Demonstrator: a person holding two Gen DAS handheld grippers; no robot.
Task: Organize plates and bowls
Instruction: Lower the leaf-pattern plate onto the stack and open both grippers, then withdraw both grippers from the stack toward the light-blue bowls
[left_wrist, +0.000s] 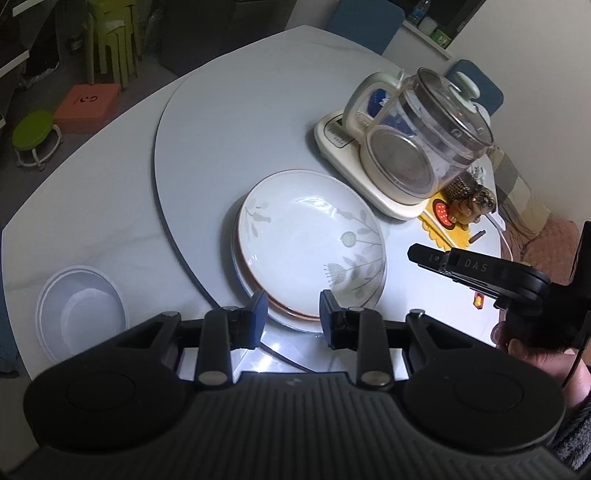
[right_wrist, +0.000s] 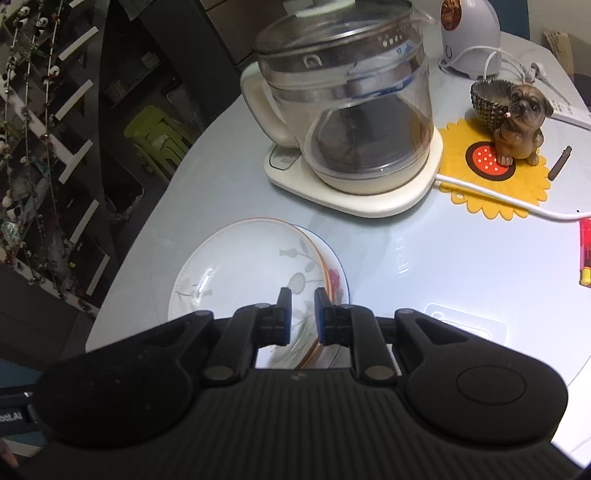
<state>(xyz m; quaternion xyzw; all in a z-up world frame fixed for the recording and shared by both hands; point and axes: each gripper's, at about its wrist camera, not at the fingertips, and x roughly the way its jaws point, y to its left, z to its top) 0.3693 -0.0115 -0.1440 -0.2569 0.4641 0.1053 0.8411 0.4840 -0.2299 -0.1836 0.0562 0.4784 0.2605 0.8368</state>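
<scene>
The plates (left_wrist: 308, 243) sit stacked mid-counter, so that part looks done. The white bowls (left_wrist: 82, 310), nested near the counter's left edge, remain apart. The left claw (left_wrist: 291, 314) stands narrowly parted and empty; the right claw (right_wrist: 303, 314) is nearly closed and empty.

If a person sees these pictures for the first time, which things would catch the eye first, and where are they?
Probably the clear glass kettle on its cream base, standing large at the far side of the pale round table. In front of it lies a stack of white plates, the top one printed with grey flowers. To the right, a brown dog figurine sits on a yellow sunflower-shaped mat.
</scene>
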